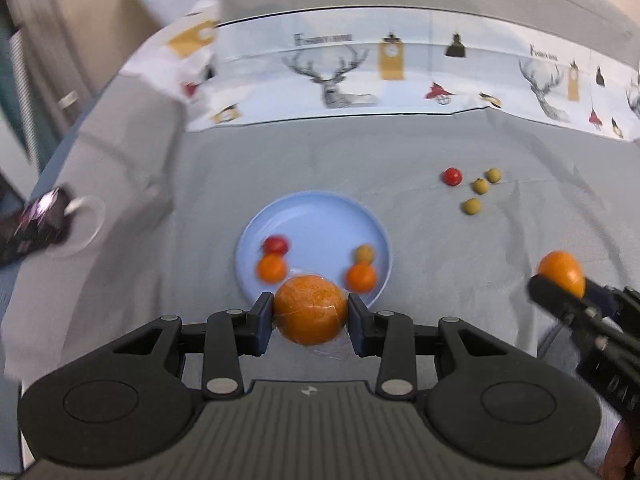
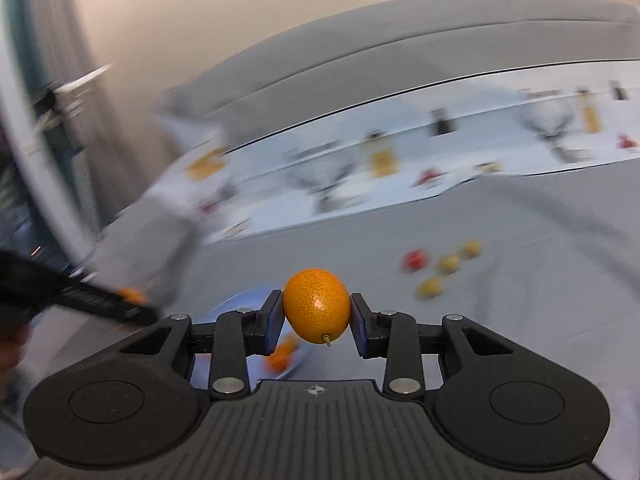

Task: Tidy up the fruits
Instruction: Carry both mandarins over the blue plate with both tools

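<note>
Left gripper (image 1: pixel 311 314): clamped on a round orange citrus fruit wrapped in clear film (image 1: pixel 310 309), both blue pads pressed against its sides; the fruit hangs above the near rim of the plate and hides that part of it.
Right gripper (image 2: pixel 317 312): clamped on a smooth oval orange fruit with a short stem stub (image 2: pixel 317 305), stem end pointing down. In the left wrist view the same gripper enters from the right edge, blurred, with only the top of its fruit showing.
Round pale blue plate (image 1: pixel 320 216): lies on the grey cloth-covered surface (image 1: pixel 400 152). It holds a small red fruit (image 1: pixel 276 244) touching a small orange fruit (image 1: pixel 272 268) on the left, and a small yellow-green fruit (image 1: pixel 365 253) touching another small orange fruit (image 1: pixel 361 277) on the right. In the right wrist view only a sliver of the plate shows, behind the fingers.
Loose fruit: a small red round fruit (image 1: pixel 452 176) and three small yellow-green round fruits (image 1: pixel 480 186) lie close together on the surface, well apart from the plate, to its right.
Hard to make out: the right wrist view is heavily smeared, so the loose fruit there is only coloured blobs. A dark patterned object (image 1: pixel 36 224) at the left edge of the left wrist view is blurred and cut off; what it is cannot be told.
Backdrop: a white printed cloth with stag heads and lanterns (image 1: pixel 344 76) runs along the far edge.
</note>
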Demonstrator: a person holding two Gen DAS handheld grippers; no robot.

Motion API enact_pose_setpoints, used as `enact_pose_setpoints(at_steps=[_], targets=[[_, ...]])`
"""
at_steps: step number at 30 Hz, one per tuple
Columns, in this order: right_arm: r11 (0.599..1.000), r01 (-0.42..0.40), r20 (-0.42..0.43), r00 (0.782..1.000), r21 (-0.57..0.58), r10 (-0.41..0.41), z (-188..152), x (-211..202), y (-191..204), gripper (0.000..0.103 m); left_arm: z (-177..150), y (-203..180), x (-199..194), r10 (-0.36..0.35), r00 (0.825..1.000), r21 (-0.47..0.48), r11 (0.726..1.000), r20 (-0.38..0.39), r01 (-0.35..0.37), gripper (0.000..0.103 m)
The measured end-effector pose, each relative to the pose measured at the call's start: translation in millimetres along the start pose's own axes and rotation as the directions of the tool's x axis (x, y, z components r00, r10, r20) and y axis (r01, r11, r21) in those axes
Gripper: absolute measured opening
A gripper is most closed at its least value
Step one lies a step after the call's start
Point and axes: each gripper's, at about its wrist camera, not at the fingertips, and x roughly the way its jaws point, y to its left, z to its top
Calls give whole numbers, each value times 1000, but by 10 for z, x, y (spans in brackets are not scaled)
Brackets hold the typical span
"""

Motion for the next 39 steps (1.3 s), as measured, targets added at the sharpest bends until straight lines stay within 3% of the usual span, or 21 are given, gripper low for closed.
enact_pose_setpoints(at_steps=[5, 12, 22, 39], targets=[[990, -90, -68, 994, -110, 83, -96, -155, 577, 37, -477, 328, -256, 2, 1000, -77, 997, 27, 0, 42], [962, -83, -85, 994, -259, 63, -240, -386, 1094, 37, -873, 662, -502, -15, 997, -175, 984, 74, 28, 42], [938, -40, -69, 997, -344, 17, -256, -461, 1349, 37, -928, 754, -658, -28, 989, -184, 981, 148, 55, 42], [933, -40, -107, 994, -357, 2, -268, -350, 1346, 37, -909, 783, -513, -43, 992, -198, 978, 116, 66, 42]])
